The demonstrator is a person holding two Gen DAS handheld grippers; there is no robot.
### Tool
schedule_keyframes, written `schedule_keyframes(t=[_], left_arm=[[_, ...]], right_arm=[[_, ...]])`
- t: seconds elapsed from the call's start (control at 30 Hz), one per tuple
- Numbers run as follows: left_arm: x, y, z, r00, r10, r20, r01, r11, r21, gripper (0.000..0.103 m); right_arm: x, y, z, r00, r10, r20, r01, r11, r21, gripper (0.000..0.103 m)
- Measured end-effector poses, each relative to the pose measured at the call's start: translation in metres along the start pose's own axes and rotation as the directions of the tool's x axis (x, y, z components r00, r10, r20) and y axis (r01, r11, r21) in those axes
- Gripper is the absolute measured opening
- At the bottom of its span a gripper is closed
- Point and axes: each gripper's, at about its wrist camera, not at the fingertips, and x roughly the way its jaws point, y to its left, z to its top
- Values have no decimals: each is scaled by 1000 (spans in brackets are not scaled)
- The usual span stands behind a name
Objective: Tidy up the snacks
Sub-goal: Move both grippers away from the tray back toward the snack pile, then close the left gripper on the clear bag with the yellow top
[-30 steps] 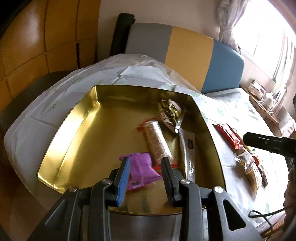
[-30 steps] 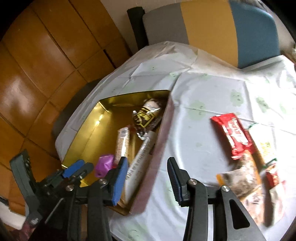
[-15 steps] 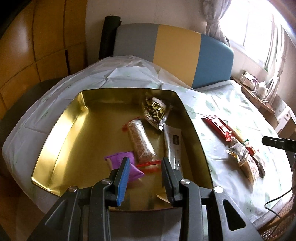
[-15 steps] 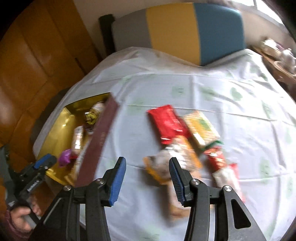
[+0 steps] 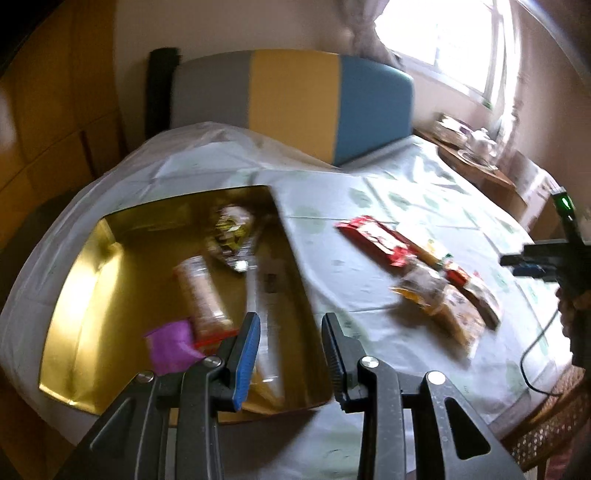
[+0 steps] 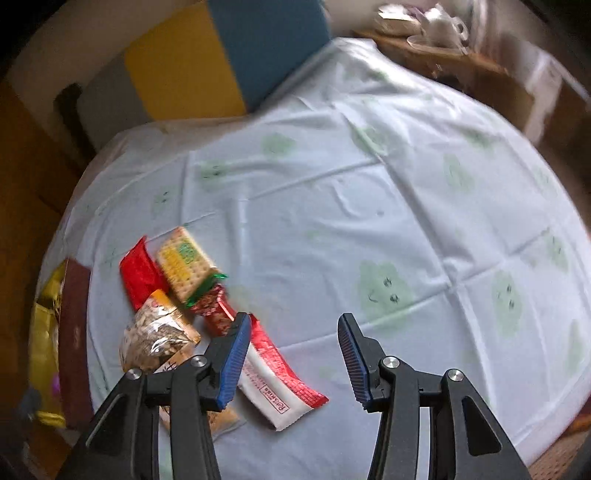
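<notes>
A gold tin tray (image 5: 85,280) sits at the table's left and holds a purple packet (image 5: 170,343), a long biscuit pack (image 5: 199,291), a dark gold-print bag (image 5: 231,236) and a white stick pack (image 5: 264,306). My left gripper (image 5: 290,350) is open and empty above the tray's near right corner. Loose snacks lie on the cloth: a red packet (image 6: 138,275), a cracker pack (image 6: 184,260), a clear seed bag (image 6: 155,338) and a red-and-white wrapper (image 6: 275,376). My right gripper (image 6: 291,360) is open and empty just above that wrapper.
A pale tablecloth (image 6: 369,206) with green prints covers the round table. A grey, yellow and blue chair back (image 5: 291,103) stands behind it. A side shelf with a teapot (image 6: 439,26) is at the far right. A cable (image 5: 535,354) hangs at the table's right edge.
My left gripper has swung right, from over the tray's middle to its right corner. My right gripper has moved right, over the loose snacks. Both stay open.
</notes>
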Motion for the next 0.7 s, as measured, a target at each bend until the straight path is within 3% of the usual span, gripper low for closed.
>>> schedule_keyframes(t=[0.27,0.4,0.53,0.7], left_arm=[[26,-66,13,991,-102,-81,114,979,167,36],[49,-94,23,975,-160,-152,193,952,238,47],[74,-112,32,961,-181,-209,234,936,262,51],[105,-131,44,955,-160,-248,237,917,321,55]], right_arm=[[0,8,-2,1000,18,-8,-18,999,-36,58],[-1,9,-4,1000,24,-9,-25,999,-31,60],[-4,10,-5,999,37,-3,-37,999,-28,63],[-6,11,-4,999,52,-2,-52,998,-28,66]])
